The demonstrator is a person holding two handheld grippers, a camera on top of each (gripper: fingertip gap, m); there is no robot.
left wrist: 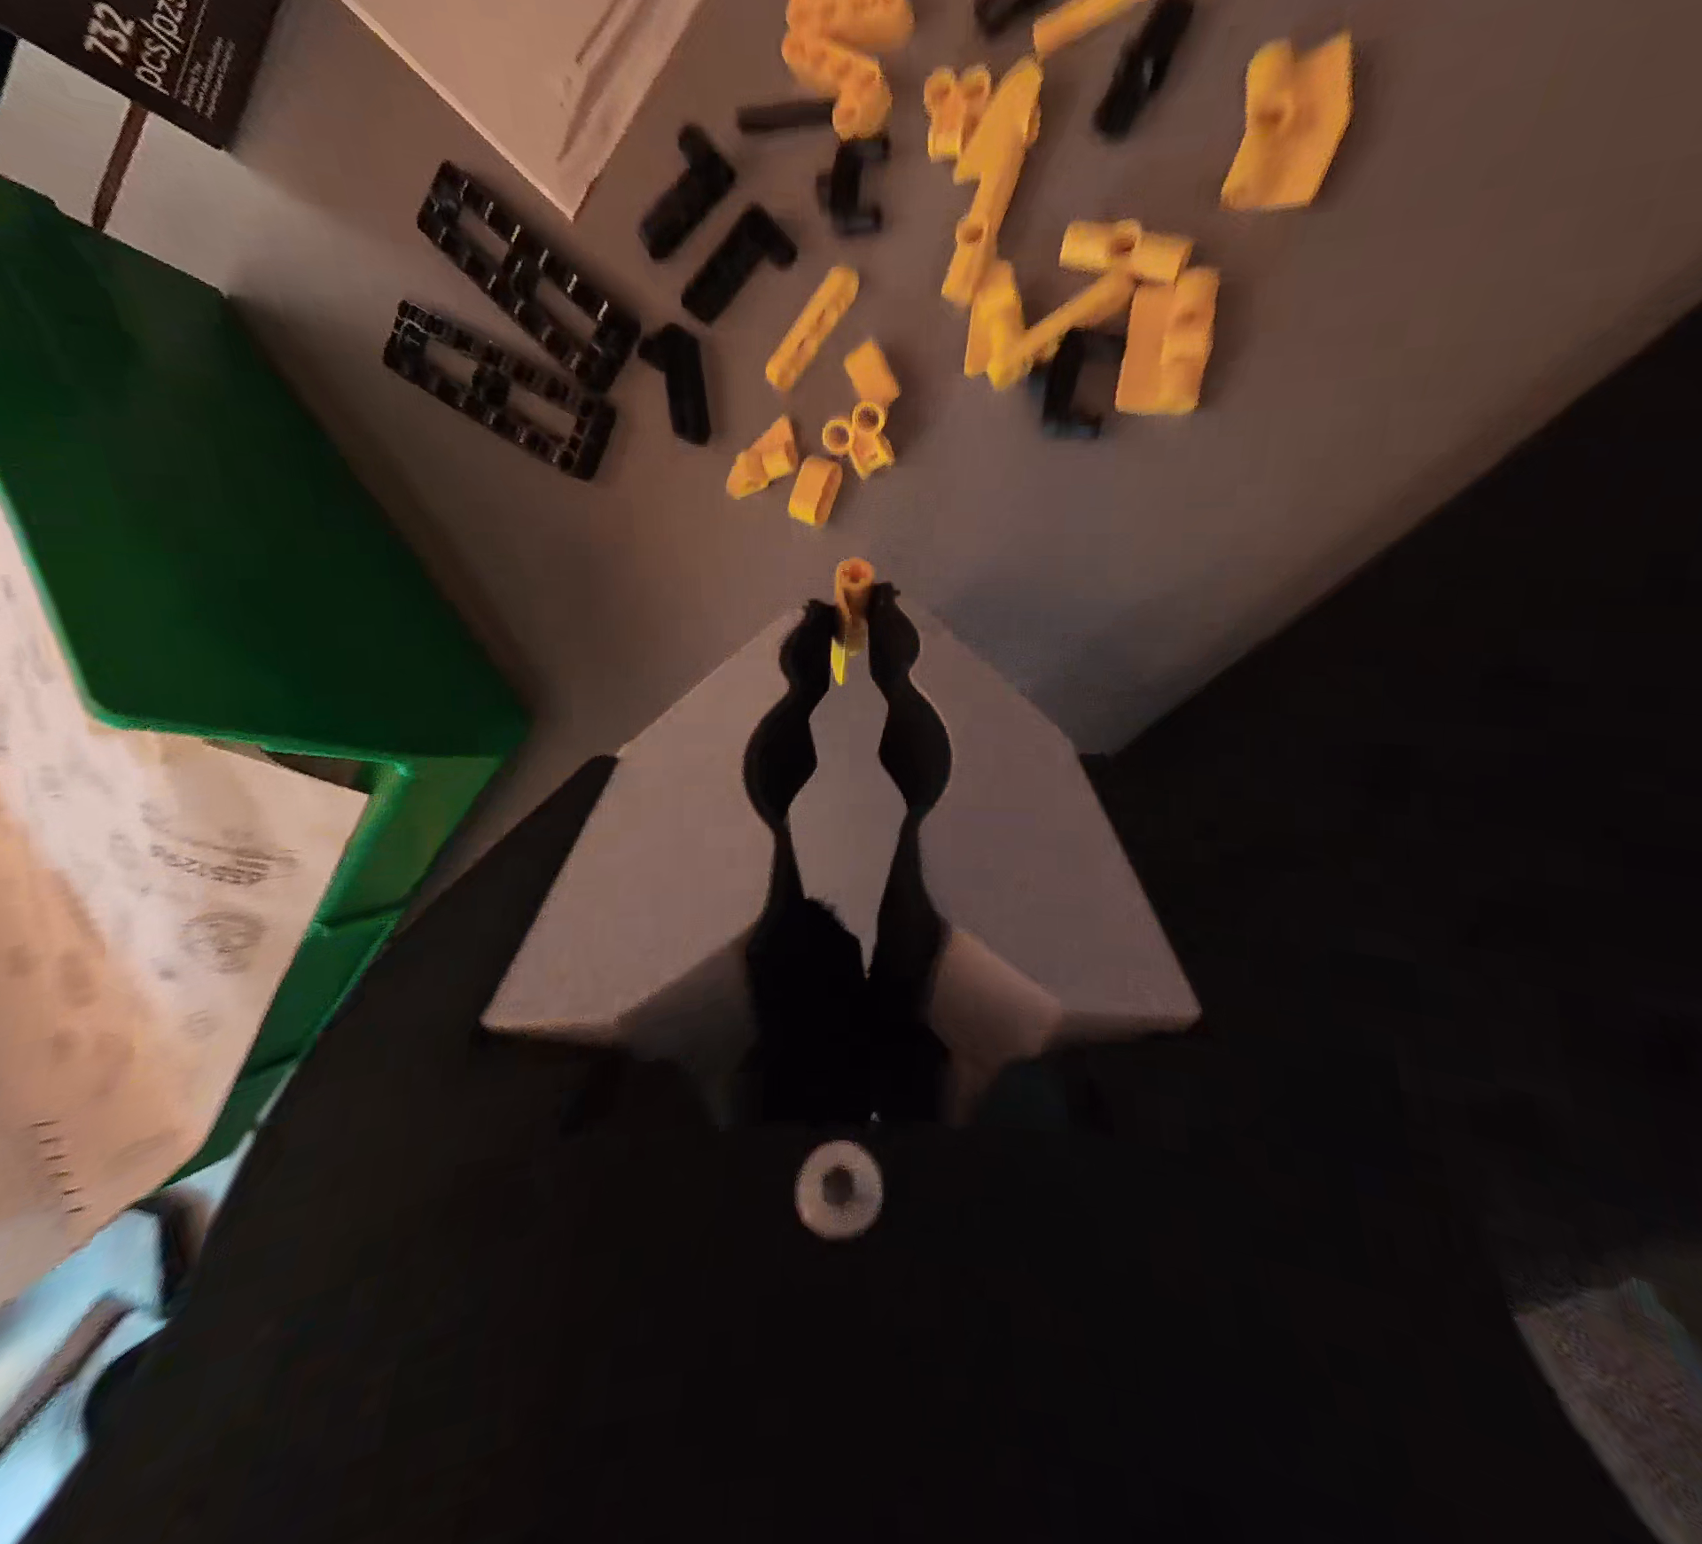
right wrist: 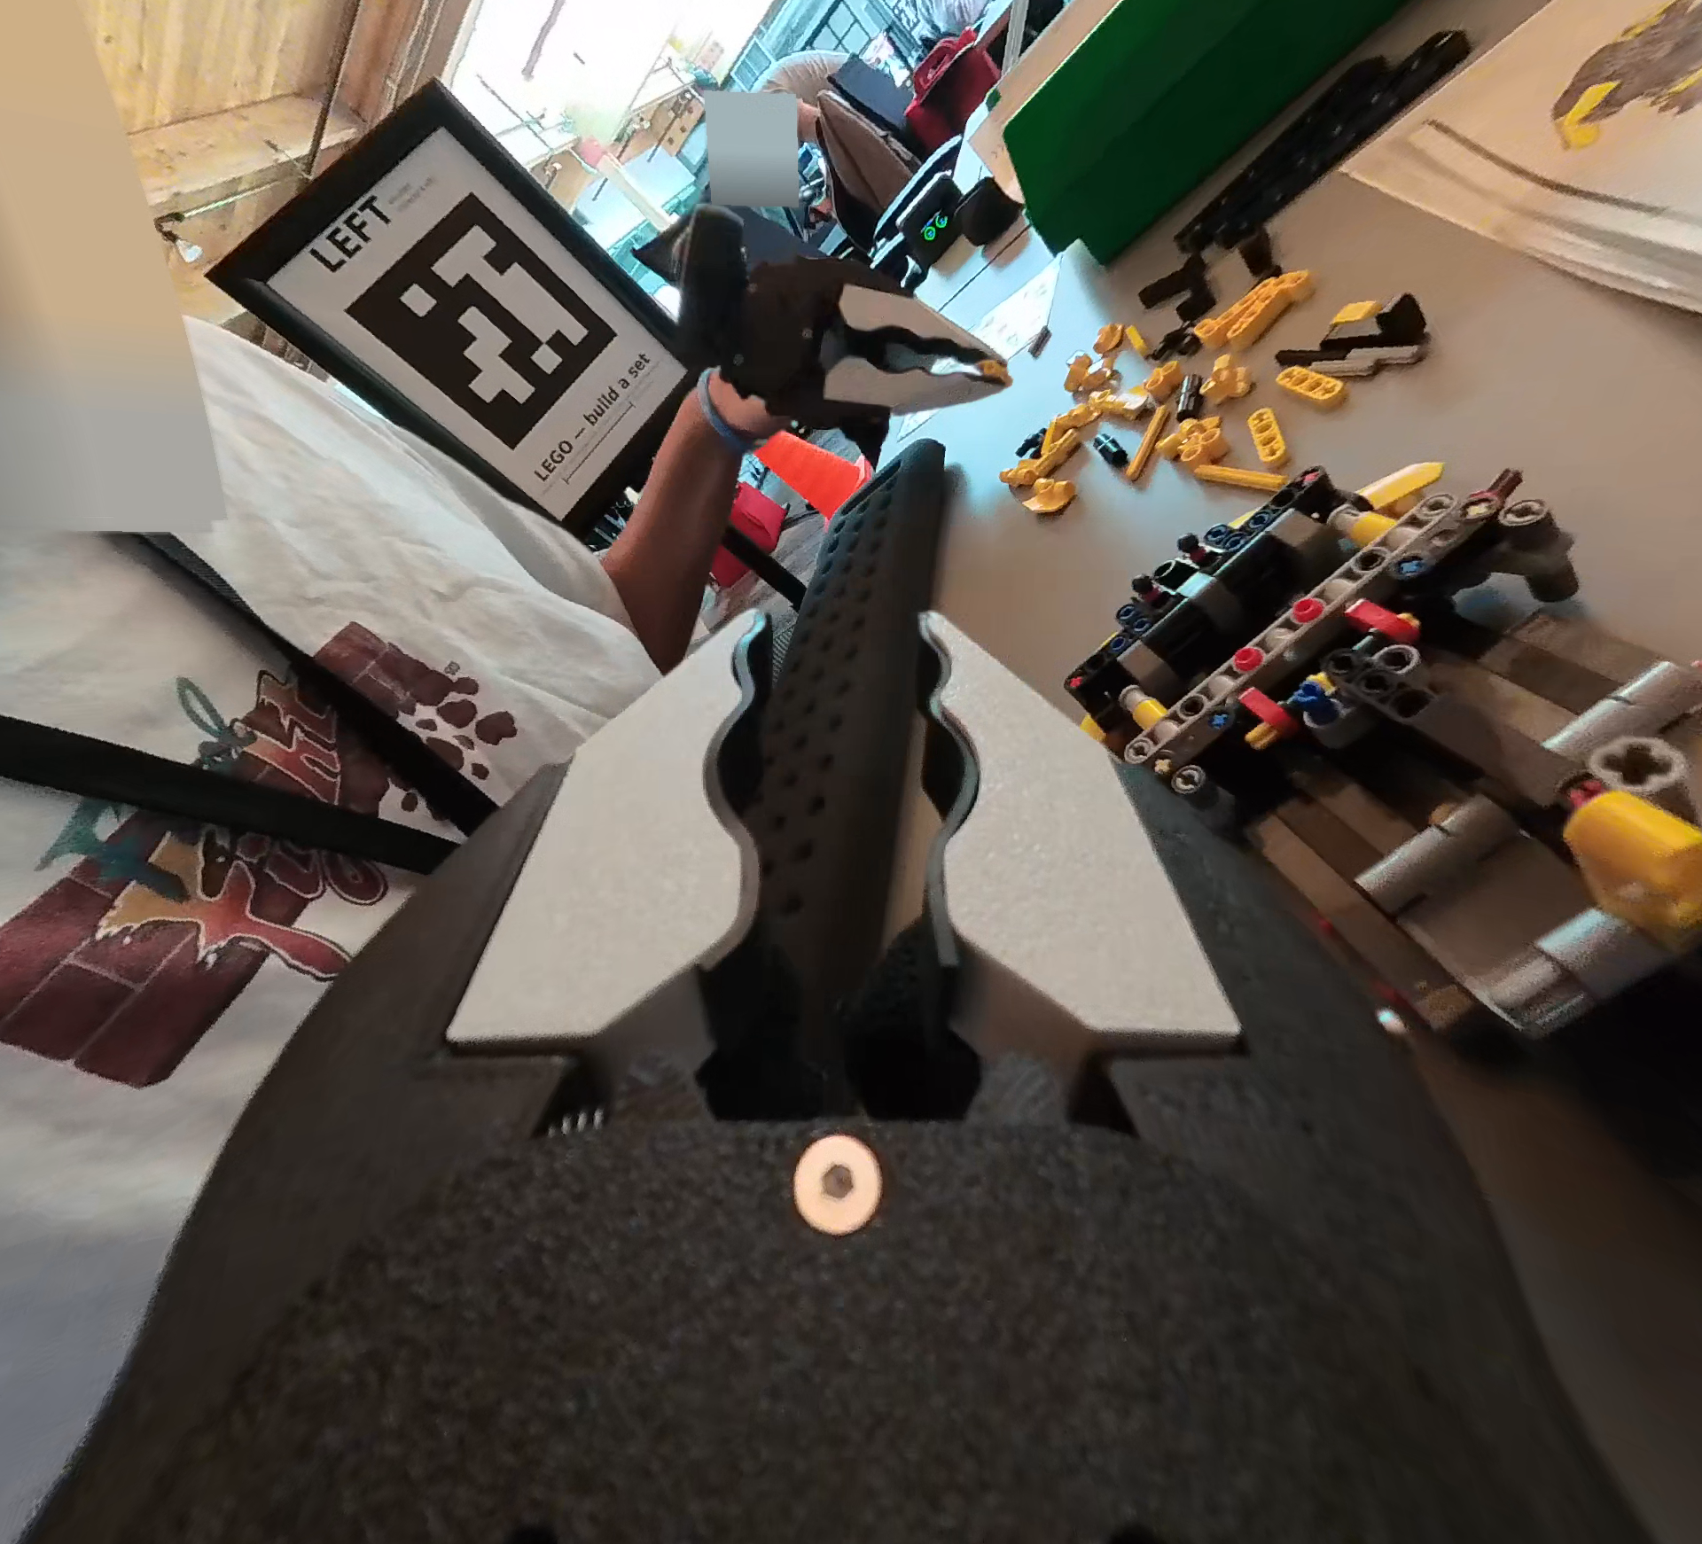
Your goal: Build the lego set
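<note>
Yellow lego piece point(left wrist: 849, 611) pinched in left gripper point(left wrist: 847, 614).

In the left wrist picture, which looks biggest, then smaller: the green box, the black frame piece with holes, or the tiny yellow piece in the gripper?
1. Green box, though nearer the camera.
2. Black rectangular frame piece.
3. Small yellow piece held by the left gripper.

Loose yellow and black pieces point(left wrist: 995, 211) ahead of the left gripper point(left wrist: 849, 611) are smearing with blur, shapes not resolving. The lower end of the small yellow piece point(left wrist: 848, 607) is hiding between its fingertips. The assembled model point(right wrist: 1335, 671) beside the right gripper point(right wrist: 843, 653) is running off the frame edge.
</note>
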